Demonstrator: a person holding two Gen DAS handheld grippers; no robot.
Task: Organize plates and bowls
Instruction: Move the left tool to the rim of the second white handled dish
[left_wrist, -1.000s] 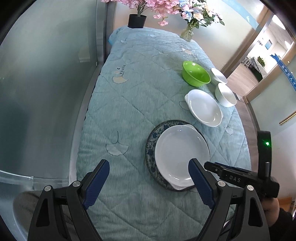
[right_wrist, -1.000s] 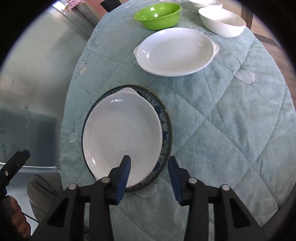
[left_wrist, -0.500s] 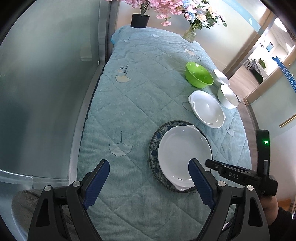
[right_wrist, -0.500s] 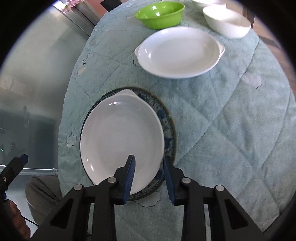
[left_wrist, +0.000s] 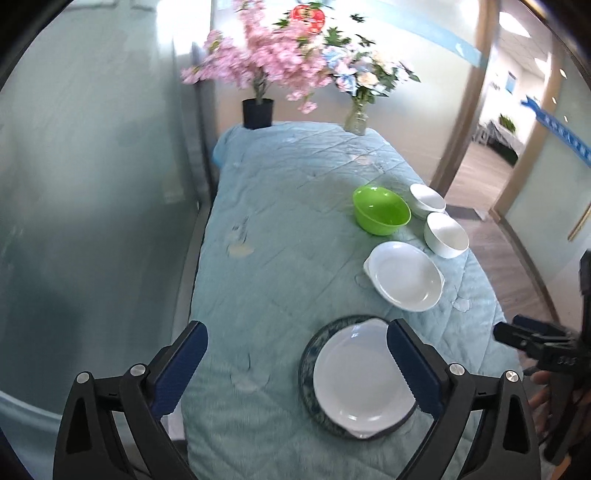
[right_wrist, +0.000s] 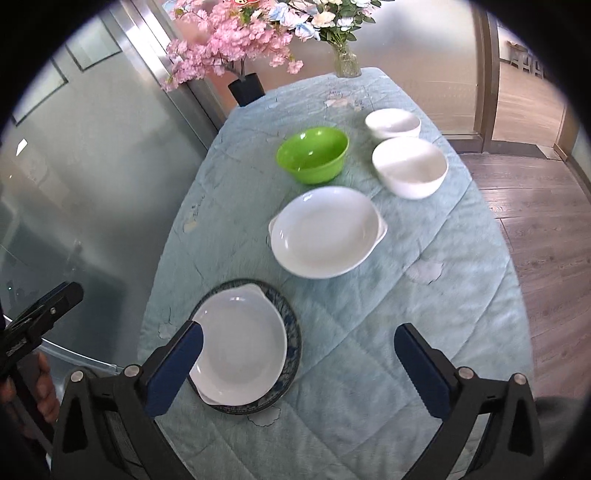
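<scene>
The table (right_wrist: 424, 332) wears a teal quilt; near its front edge a white dish (right_wrist: 240, 347) sits on a blue-patterned plate (right_wrist: 291, 332), another white dish (right_wrist: 325, 230) mid-table – green bowl (right_wrist: 314, 153) and two white bowls (right_wrist: 410, 166) beyond. Right hand-held gripper (right_wrist: 299, 363) just sprang wide, empty; left hand-held gripper (left_wrist: 297, 363) just widened, empty

pink blossom tree in black pot (right_wrist: 246, 88), glass flower vase (right_wrist: 346, 63), quilted teal tablecloth (right_wrist: 388, 314)

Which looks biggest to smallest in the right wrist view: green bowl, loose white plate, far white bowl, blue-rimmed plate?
1. Loose white plate and blue-rimmed plate: similar, nearness makes it unsure
2. Green bowl
3. Far white bowl
</scene>
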